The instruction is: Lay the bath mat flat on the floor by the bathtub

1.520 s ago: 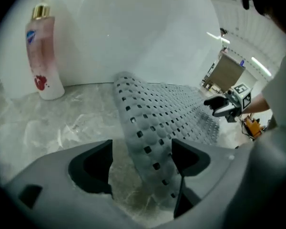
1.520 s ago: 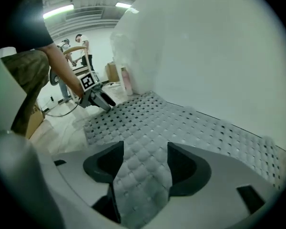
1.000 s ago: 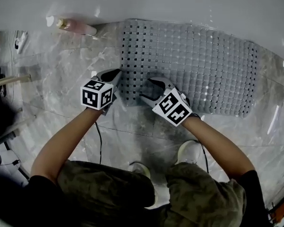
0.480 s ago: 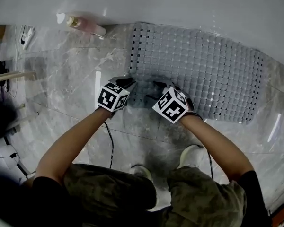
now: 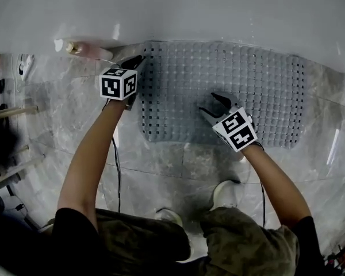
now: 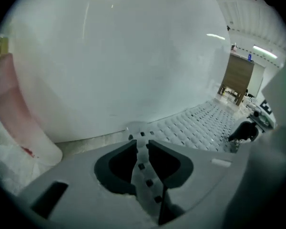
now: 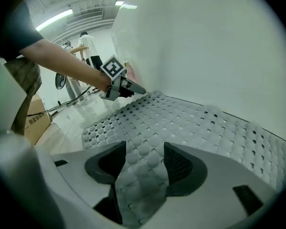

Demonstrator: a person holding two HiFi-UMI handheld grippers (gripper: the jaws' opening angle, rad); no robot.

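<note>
bath mat (image 5: 218,79): on floor (image 5: 161,165), long axis 9–3 o'clock along bathtub (image 5: 190,10) | left gripper (image 5: 137,62): jaws nearly together, pinching the mat's 10 o'clock corner | right gripper (image 5: 211,105): jaws wider, clamping a fold nearer its 6 o'clock edge, probably flattened next

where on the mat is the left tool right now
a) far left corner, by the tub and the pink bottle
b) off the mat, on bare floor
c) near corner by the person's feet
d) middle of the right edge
a: the head view shows the left tool at the bath mat's far left corner, next to the bathtub and close to the pink bottle.
</note>
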